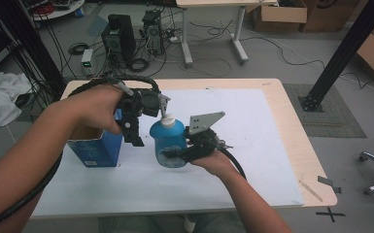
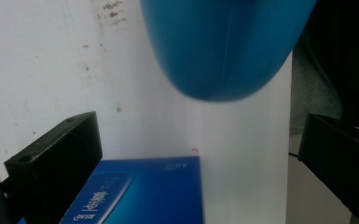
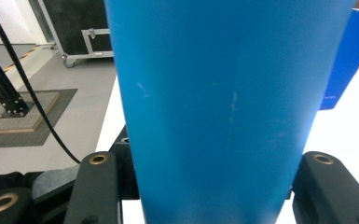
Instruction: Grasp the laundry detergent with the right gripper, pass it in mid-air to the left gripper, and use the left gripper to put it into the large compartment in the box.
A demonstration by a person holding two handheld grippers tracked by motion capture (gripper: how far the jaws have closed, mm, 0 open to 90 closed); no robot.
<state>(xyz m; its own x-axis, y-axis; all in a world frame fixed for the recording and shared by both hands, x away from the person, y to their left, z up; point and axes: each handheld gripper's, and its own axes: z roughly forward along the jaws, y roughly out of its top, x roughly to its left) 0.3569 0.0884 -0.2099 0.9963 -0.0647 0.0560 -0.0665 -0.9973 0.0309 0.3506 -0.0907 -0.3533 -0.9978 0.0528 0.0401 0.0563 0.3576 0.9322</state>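
Note:
A blue bottle (image 1: pixel 169 143) with a white cap (image 1: pixel 167 119) stands near the middle of the white mat (image 1: pixel 262 145). My right gripper (image 1: pixel 184 153) is shut on its lower body from the right. In the right gripper view the bottle (image 3: pixel 214 102) sits tight between both jaws, with my right gripper (image 3: pixel 210 163) around it. A blue box (image 1: pixel 97 151) stands just left of the bottle. My left gripper (image 1: pixel 135 127) hovers open over the gap between box and bottle. In the left gripper view, my left gripper (image 2: pixel 196 135) is spread wide above the box (image 2: pixel 144 196) and beside the bottle (image 2: pixel 228 46).
The wooden table's edge (image 1: pixel 315 165) lies right of the mat. On the floor behind are computer towers (image 1: pixel 119 36), cables and cardboard boxes (image 1: pixel 279 14). A black frame post (image 1: pixel 342 53) rises at the right, and a white cloth (image 1: pixel 0 99) lies at the left.

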